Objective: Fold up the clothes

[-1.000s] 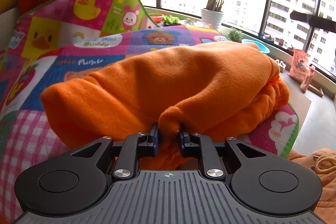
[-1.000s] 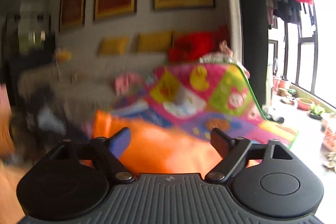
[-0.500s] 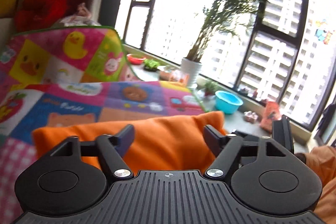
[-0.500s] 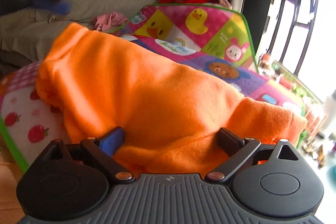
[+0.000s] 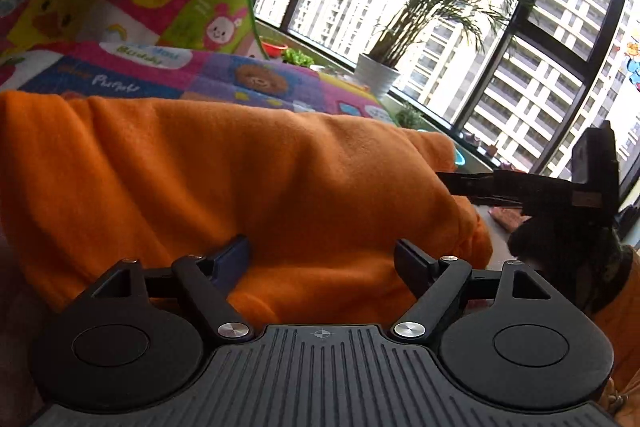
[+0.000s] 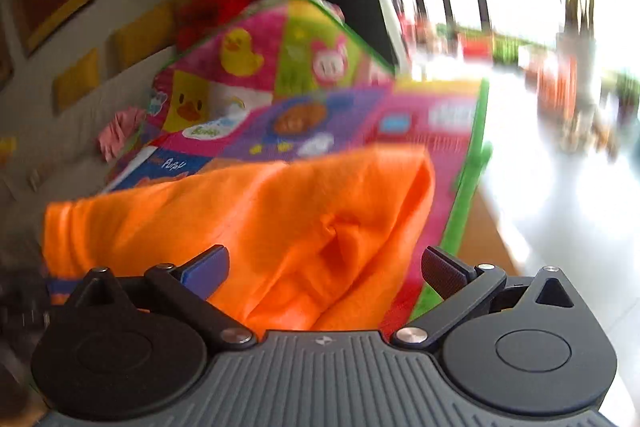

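While bulky orange fleece garment point(image 5: 248, 187) lies bundled on colourful cartoon play mat point(image 5: 132, 27), left tongs point(image 5: 322, 259) and right tongs point(image 6: 326, 271) opening, gripping nothing (fold rough; tidying likely remains).

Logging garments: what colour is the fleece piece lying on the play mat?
Plain orange fleece, clearest in the left wrist view.
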